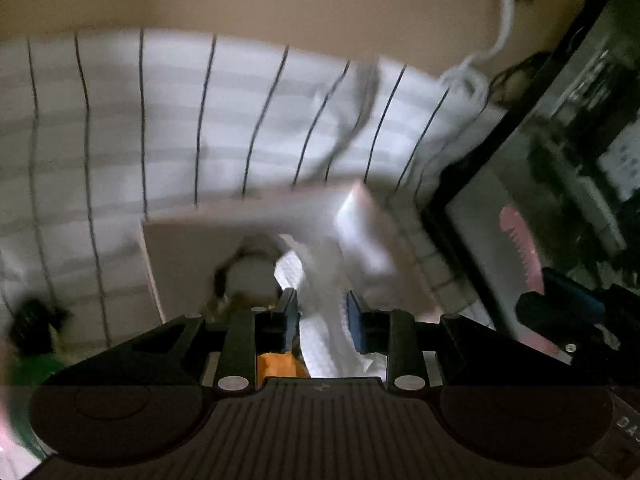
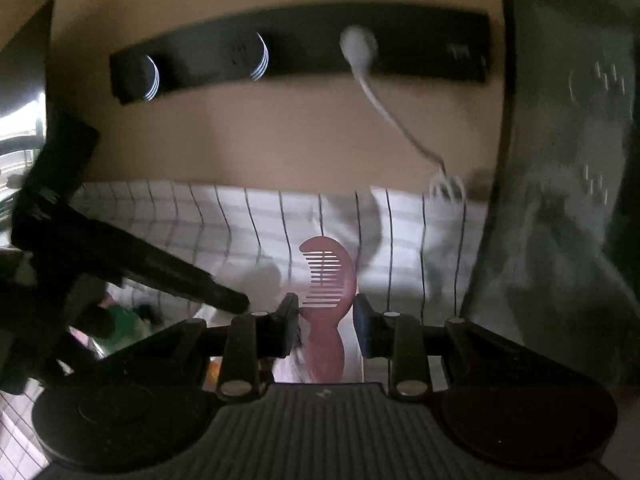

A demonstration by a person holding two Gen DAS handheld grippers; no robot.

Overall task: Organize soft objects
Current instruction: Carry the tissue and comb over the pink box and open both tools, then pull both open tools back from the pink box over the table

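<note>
In the left wrist view a white waffle-textured cloth [image 1: 320, 312] runs up between the fingers of my left gripper [image 1: 322, 316], whose jaws stand close on it. Its upper end [image 1: 360, 232] is blurred above a beige box [image 1: 192, 256]. An orange soft item [image 1: 276, 364] shows just under the left finger. In the right wrist view a pink comb [image 2: 326, 280] lies between the fingers of my right gripper [image 2: 326, 320]. The jaws stand a little apart on either side of its handle, and contact is not clear.
A white checked cloth [image 1: 120, 140] covers the surface. A dark mirror [image 1: 560, 160] leans at the right and reflects the comb. A black power strip [image 2: 300, 48] with a white plug and cord [image 2: 360, 52] is on the wall. A dark green towel [image 2: 568, 160] hangs at the right. A green item [image 1: 36, 368] lies at the left.
</note>
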